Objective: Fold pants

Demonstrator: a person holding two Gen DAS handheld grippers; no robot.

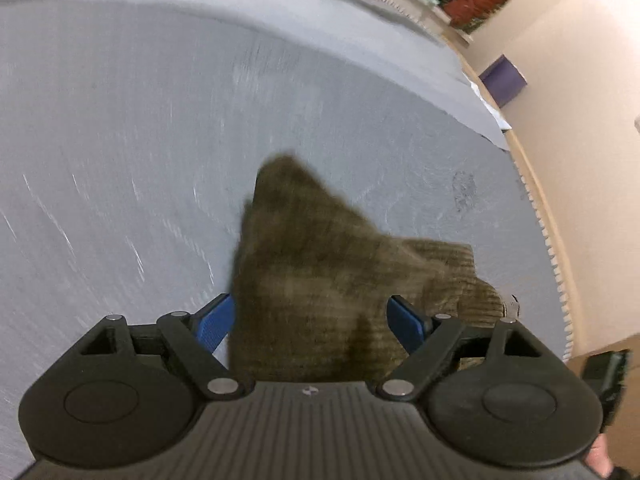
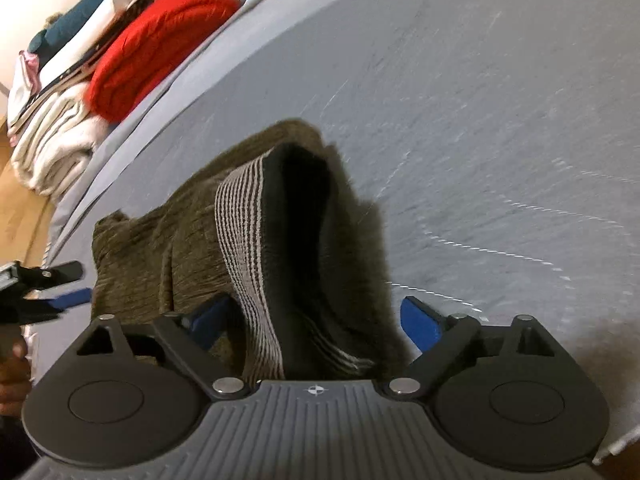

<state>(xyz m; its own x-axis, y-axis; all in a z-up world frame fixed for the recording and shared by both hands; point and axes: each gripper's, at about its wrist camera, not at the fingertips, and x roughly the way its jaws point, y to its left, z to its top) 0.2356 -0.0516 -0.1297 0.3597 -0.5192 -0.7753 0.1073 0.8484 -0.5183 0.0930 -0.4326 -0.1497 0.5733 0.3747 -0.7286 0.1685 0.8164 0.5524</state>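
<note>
Left tool (image 1: 308,320) bottom center, blue fingers (image 1: 214,320) spread wide with olive corduroy pants (image 1: 320,280) bunched between them; grip unclear. Right tool (image 2: 320,320) likewise spread around the pants' (image 2: 168,248) striped waistband (image 2: 244,240); grip unclear. Gray surface (image 2: 500,120) behind; red knit (image 2: 160,40) upper left.

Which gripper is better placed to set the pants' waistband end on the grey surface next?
Probably the right gripper: the striped waistband of the olive pants lies between its blue fingers. The left gripper shows only plain cloth, blurred.
</note>
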